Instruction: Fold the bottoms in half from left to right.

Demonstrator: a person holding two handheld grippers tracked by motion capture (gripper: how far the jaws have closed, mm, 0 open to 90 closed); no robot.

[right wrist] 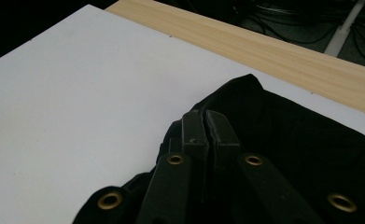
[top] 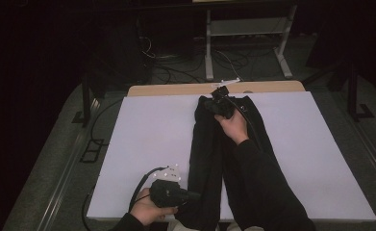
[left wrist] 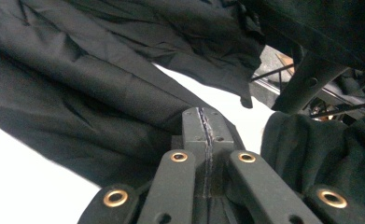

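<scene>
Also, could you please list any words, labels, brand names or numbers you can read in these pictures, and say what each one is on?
None can be read: the black trousers, the white table cover, the left gripper and the right gripper carry no legible text.

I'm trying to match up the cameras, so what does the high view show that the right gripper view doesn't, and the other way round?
High view: the whole length of the black trousers on the white table top, the person's two hands, the left gripper at the near end, and cables on the floor behind.

Right gripper view: close up, the right gripper with its jaws pressed together on the far end of the cloth.

Both: the black trousers, the white top and the wooden strip along the far edge.
</scene>
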